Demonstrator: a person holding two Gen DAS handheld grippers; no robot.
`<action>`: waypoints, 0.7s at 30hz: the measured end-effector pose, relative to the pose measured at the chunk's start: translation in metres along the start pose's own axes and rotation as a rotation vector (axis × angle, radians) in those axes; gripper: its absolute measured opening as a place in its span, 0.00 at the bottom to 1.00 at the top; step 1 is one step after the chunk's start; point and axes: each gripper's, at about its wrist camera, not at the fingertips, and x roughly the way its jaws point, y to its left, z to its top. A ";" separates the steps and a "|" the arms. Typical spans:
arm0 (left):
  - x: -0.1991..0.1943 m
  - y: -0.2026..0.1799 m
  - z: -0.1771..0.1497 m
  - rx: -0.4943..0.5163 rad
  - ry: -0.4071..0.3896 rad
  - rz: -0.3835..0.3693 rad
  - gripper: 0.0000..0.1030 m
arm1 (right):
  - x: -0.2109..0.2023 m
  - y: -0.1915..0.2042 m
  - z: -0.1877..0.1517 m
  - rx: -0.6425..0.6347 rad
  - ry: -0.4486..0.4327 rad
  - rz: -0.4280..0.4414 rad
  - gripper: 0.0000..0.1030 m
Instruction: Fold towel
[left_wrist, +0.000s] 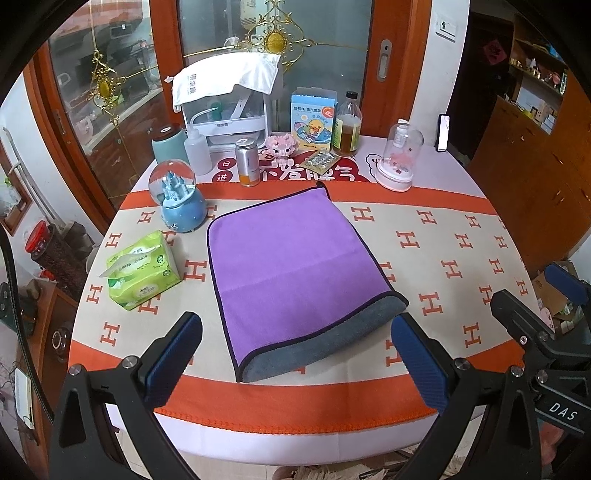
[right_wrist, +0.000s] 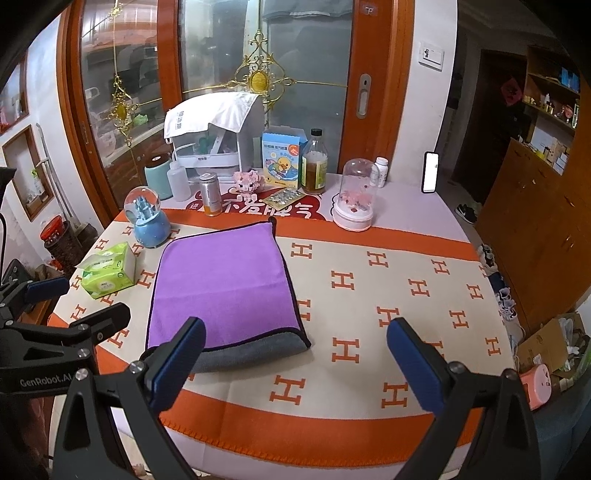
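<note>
The purple towel lies folded over on the desk, apparently squared; both left tongs and right tongs hover spread, holding nothing.

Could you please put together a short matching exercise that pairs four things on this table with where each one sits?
Things:
1. purple towel
2. green tissue pack
3. blue snow globe
4. phone

Places:
A. propped upright at the far right edge of the table
B. lying flat in the middle of the H-patterned cloth, grey underside showing along the near edge
C. just behind the tissue pack, beyond the towel's far left corner
D. left of the towel, a tissue sticking out

Pairs: 1-B, 2-D, 3-C, 4-A
</note>
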 end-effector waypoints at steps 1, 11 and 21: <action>0.000 0.000 0.000 0.000 -0.001 0.001 0.99 | 0.000 0.000 0.000 -0.001 0.000 0.002 0.96; -0.001 0.001 0.000 -0.013 -0.005 0.011 0.99 | 0.000 0.000 0.002 -0.021 -0.010 0.011 0.96; -0.005 0.005 0.002 -0.013 -0.023 0.038 0.99 | -0.001 -0.003 0.007 -0.048 -0.037 0.023 0.96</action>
